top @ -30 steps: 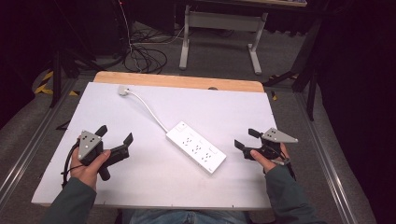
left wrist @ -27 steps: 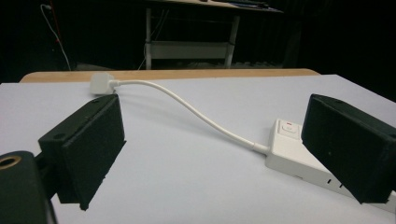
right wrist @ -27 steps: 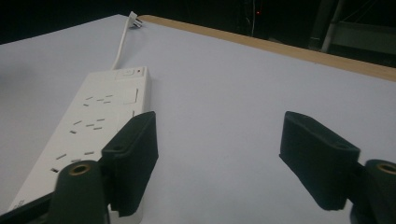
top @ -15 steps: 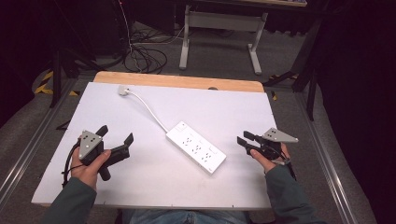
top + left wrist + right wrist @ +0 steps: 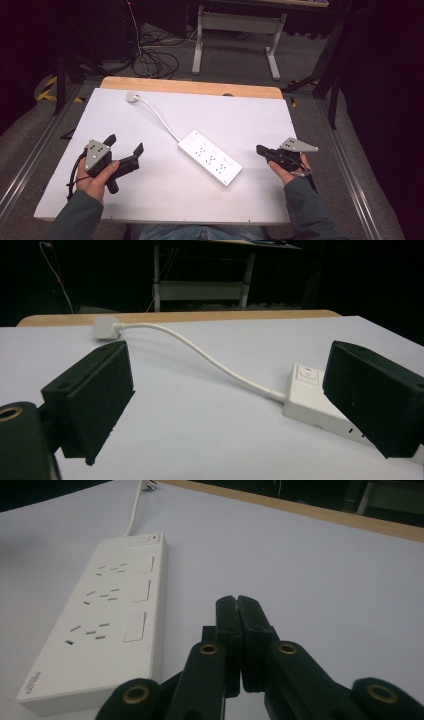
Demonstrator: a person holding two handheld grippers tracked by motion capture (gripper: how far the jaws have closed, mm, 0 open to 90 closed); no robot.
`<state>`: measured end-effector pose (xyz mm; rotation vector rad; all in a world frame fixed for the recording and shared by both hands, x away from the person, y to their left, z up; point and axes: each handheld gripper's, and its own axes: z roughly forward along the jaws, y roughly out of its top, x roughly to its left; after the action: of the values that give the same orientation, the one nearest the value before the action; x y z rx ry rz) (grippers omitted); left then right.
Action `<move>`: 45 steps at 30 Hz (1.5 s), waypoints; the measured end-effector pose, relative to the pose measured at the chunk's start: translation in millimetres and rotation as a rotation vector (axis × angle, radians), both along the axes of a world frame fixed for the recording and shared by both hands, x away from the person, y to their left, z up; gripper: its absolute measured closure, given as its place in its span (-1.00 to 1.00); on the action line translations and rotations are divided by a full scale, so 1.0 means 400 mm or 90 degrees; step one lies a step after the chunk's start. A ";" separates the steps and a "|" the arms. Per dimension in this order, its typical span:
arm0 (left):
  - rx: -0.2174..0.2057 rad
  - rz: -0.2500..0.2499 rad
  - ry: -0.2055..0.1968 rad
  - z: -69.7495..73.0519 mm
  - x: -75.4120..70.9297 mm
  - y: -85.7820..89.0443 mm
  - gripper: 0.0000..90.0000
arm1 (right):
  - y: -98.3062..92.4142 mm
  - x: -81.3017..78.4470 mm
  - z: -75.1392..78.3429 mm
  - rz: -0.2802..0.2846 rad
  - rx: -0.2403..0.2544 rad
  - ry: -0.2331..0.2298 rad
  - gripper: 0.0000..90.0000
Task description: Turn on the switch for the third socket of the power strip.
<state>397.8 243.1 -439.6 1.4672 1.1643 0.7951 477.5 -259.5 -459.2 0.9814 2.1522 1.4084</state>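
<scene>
On the left of the white table [image 5: 150, 200], the left gripper [image 5: 124, 150] rests with its jaws spread wide and nothing between them. Mid-table lies the white power strip [image 5: 210, 157], set diagonally, its cord [image 5: 159, 117] running back to a plug [image 5: 131, 96]. To its right, apart from it, the right gripper [image 5: 260, 149] has just been closing and is now clenched on nothing.

We see the white desk [image 5: 250, 125] evenly lit from overhead, shadows soft, the surroundings dark, and near jaws slightly blurred.

Overhead looks down; gripper cameras skim table (both near power strip [image 5: 210, 157]).
</scene>
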 end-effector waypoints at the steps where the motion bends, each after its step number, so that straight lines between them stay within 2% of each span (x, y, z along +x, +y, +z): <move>1: 0.001 -0.001 0.001 0.000 0.000 0.000 -0.85 | 0.000 0.000 0.000 0.002 -0.005 0.000 1.00; 11: 0.002 -0.003 0.002 -0.001 0.000 -0.002 -0.85 | 0.007 0.003 -0.003 0.016 -0.026 0.005 1.00; 17: 0.007 -0.005 0.003 0.000 -0.001 -0.002 -0.85 | 0.011 0.004 -0.007 0.012 -0.038 0.009 1.00; 45: 0.007 0.022 0.004 -0.003 -0.033 0.027 -0.85 | 0.058 0.033 -0.006 0.051 -0.049 0.006 1.00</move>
<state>384.8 254.1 -440.6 1.4628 1.1956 0.8223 490.8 -236.3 -461.7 0.8837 2.2575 1.3482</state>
